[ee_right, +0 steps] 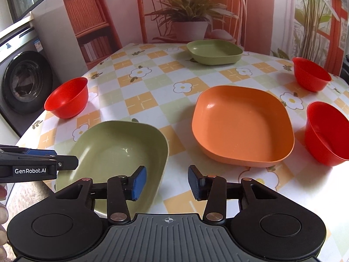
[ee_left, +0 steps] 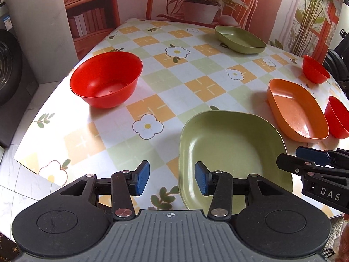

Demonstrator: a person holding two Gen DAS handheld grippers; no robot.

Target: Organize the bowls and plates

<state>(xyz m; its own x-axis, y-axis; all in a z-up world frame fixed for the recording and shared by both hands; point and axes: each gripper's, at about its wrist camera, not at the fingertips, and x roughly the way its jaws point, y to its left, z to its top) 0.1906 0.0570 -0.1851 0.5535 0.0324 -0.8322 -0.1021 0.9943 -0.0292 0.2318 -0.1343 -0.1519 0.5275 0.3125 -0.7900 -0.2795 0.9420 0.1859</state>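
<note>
your two grippers above the near green plate [ee_right: 113, 150].
left gripper [ee_left: 172, 180] and right gripper [ee_right: 166, 182]: jaws apart, holding nothing.

The table [ee_right: 152, 83] wears a checked cloth of orange, pale green and white squares with white daisies. Behind it hangs a printed backdrop [ee_right: 257, 11] picturing a red chair, a potted plant and a wicker bookshelf. To the left stands a front-loading washing machine [ee_right: 24, 83] beside a plain white panel [ee_right: 56, 39]. The floor [ee_left: 13, 174] is pale marbled tile. Bright daylight falls across the cloth.
</note>
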